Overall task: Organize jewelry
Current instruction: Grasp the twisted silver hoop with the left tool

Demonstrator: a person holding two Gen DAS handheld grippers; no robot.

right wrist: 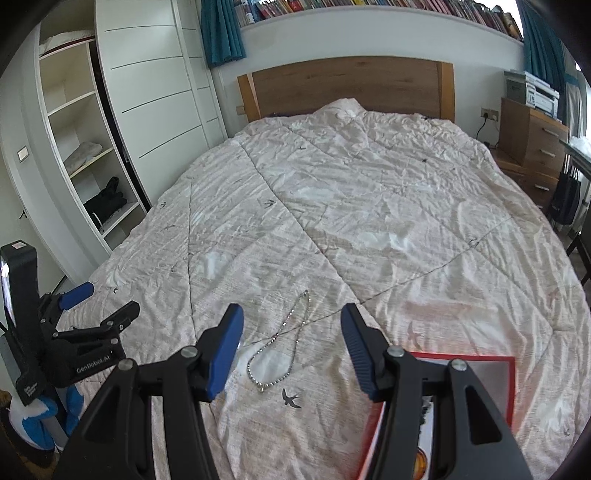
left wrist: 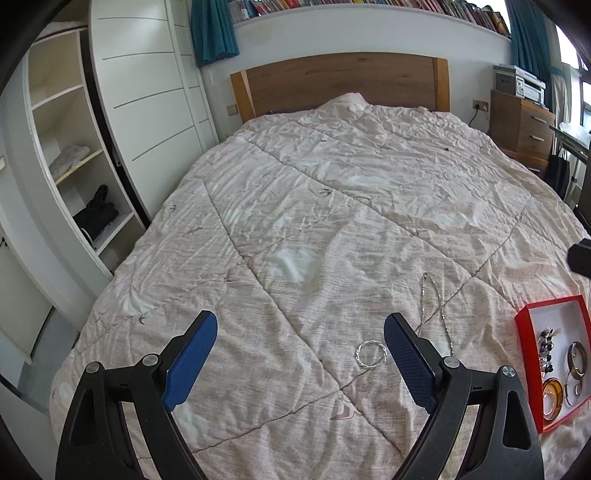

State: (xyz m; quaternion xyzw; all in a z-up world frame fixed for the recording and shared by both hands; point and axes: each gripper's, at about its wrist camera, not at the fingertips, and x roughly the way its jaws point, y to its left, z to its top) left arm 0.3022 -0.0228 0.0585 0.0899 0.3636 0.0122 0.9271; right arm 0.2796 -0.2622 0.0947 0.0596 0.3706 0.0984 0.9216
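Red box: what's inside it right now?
In the red box: a dark beaded piece, a gold bangle, an amber bangle and a silver ring. Its near corner is cut off; in the right view the right gripper covers most of it.

red box, silver necklace, beige bird-print quilt, teal curtains

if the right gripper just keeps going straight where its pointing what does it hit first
Probably the necklace, lying on the quilt between and ahead of the open right gripper; nothing else shows in that line, though depth is unclear.
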